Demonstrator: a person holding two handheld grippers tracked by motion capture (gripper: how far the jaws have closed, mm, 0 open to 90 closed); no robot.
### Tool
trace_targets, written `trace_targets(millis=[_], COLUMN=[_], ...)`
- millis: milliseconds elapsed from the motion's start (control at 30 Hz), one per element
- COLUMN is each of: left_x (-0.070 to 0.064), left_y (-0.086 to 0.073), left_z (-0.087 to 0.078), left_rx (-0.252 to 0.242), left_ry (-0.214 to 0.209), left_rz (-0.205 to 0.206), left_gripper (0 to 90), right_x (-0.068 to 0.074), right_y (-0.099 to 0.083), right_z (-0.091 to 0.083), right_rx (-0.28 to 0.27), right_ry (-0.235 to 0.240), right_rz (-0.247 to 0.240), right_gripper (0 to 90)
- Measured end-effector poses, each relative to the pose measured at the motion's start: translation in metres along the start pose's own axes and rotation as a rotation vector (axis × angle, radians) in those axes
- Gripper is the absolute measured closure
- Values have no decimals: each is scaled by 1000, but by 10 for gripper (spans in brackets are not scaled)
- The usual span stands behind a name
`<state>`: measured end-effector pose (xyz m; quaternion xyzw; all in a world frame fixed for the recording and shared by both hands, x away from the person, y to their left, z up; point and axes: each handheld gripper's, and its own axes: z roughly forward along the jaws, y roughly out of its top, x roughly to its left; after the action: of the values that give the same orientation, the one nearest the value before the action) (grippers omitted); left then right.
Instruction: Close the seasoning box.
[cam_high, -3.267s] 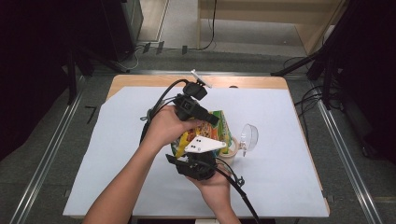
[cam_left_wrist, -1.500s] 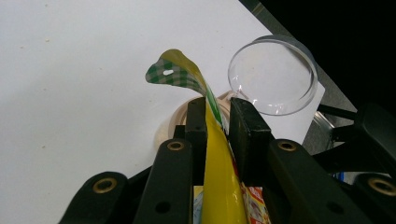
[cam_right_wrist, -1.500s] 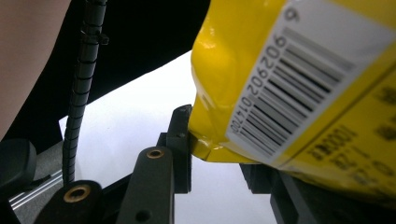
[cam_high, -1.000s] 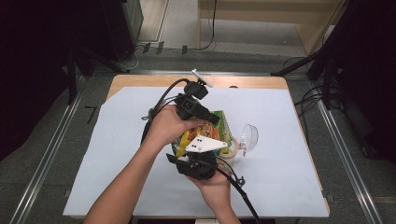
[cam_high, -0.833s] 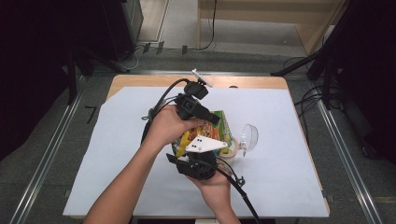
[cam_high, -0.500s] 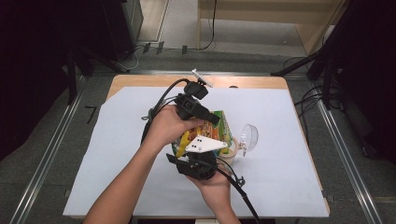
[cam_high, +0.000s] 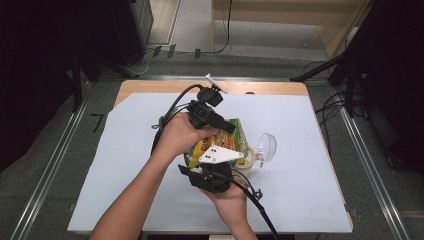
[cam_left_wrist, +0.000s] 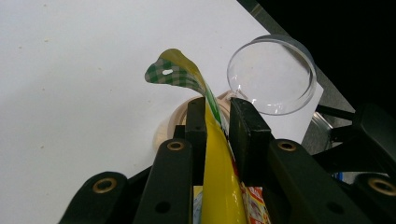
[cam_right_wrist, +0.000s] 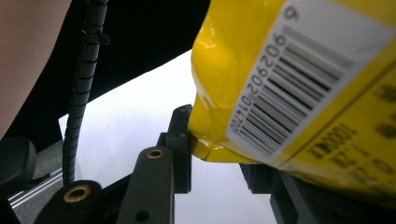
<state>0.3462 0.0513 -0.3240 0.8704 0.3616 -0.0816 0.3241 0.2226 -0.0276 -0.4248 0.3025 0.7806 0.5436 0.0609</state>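
I have the yellow snack bag (cam_high: 220, 142) held up over the middle of the white sheet (cam_high: 125, 165), pinned from two sides. My left gripper (cam_left_wrist: 217, 123) has its jaws closed on the bag's upper edge; in the left gripper view the green checked corner (cam_left_wrist: 175, 70) curls free above them. My right gripper (cam_right_wrist: 212, 154) is clamped on a lower corner, near the barcode panel (cam_right_wrist: 299, 79), with the yellow film pinched between its jaws.

Just under the bag sits a pale cup (cam_left_wrist: 170, 126), and beside it a clear round lid (cam_high: 265, 147) stands on its edge, seemingly attached to the cup's rim.

The danger I see is in the pull. If I draw the two grippers apart unevenly, the film could tear all at once and scatter the contents over the sheet instead of into the cup. The slick foil could also slip out of the right jaws, which hold only a small corner, and a dropping bag would likely knock the cup over.
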Motion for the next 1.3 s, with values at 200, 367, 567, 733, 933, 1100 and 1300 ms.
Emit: trace_targets(millis=[200, 367, 567, 733, 933, 1100, 1300], left_x=[0, -2, -3, -3, -8, -10, -9], left_y=[0, 2, 2, 2, 3, 4, 4], left_z=[0, 0, -1, -2, -4, -4, -2], left_rx=[-3, -4, -5, -7, -12, -11, -5], left_ry=[-2, 5, 5, 7, 22, 29, 26], left_rz=[-2, 8, 10, 10, 27, 34, 34], left_gripper=[778, 778, 779, 781, 784, 787, 789], right_x=[0, 0, 0, 0, 1, 1, 0], right_y=[0, 1, 2, 2, 4, 4, 2], right_z=[0, -1, -2, -2, -3, -3, -2], right_rx=[-2, -4, -7, -2, -11, -16, -15], right_ry=[4, 3, 1, 0, 5, 7, 17], right_rz=[2, 2, 2, 0, 9, 12, 22], right_gripper=[697, 697, 698, 697, 700, 707, 713])
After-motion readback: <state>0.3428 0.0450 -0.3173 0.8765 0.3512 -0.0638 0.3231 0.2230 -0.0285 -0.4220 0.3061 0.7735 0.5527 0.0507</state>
